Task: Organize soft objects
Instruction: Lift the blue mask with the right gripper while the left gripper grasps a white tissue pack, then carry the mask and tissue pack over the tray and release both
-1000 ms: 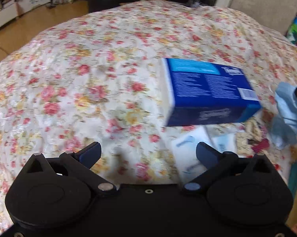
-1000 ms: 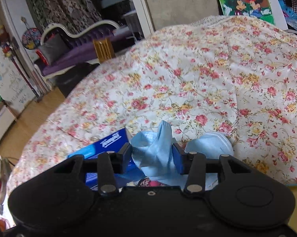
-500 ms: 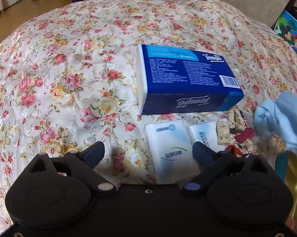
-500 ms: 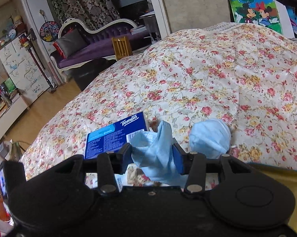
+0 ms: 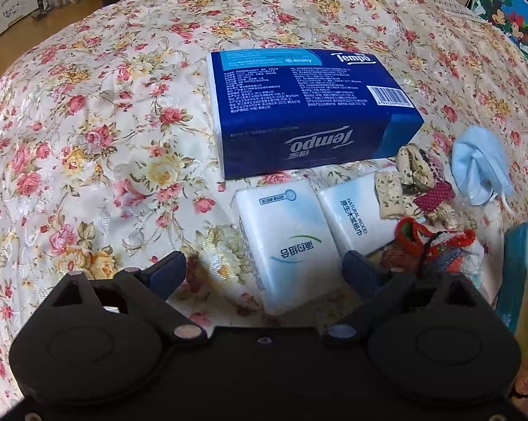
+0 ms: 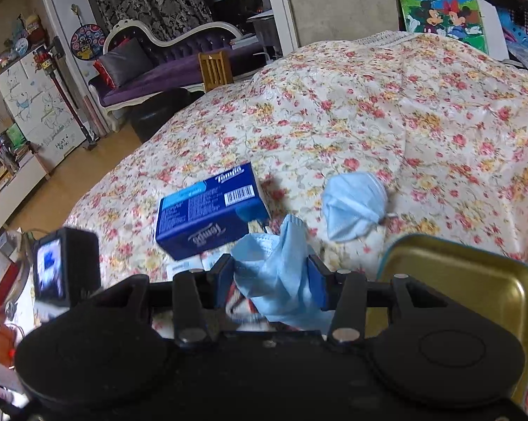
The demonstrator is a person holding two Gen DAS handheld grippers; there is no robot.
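My right gripper (image 6: 270, 282) is shut on a crumpled light blue face mask (image 6: 281, 280) and holds it above the bed, beside a gold tin tray (image 6: 453, 280). A second blue mask (image 6: 353, 203) lies on the floral bedspread; it also shows in the left wrist view (image 5: 478, 165). My left gripper (image 5: 264, 270) is open and empty, low over a white tissue pack (image 5: 292, 245). A second white pack (image 5: 355, 217) lies beside it. A blue Tempo tissue pack (image 5: 309, 108) lies beyond them, also in the right wrist view (image 6: 211, 210).
Small fabric toys and red knitted pieces (image 5: 425, 210) lie right of the white packs. The floral bedspread (image 5: 88, 122) stretches left and far. A Mickey picture (image 6: 443, 14), a wooden chair (image 6: 215, 68) and a purple sofa (image 6: 165, 66) stand beyond the bed.
My left gripper has pulled back from the Tempo pack, bringing the white packs and toys into view. My right gripper has lifted and drawn back with the mask, and the gold tray came into view.
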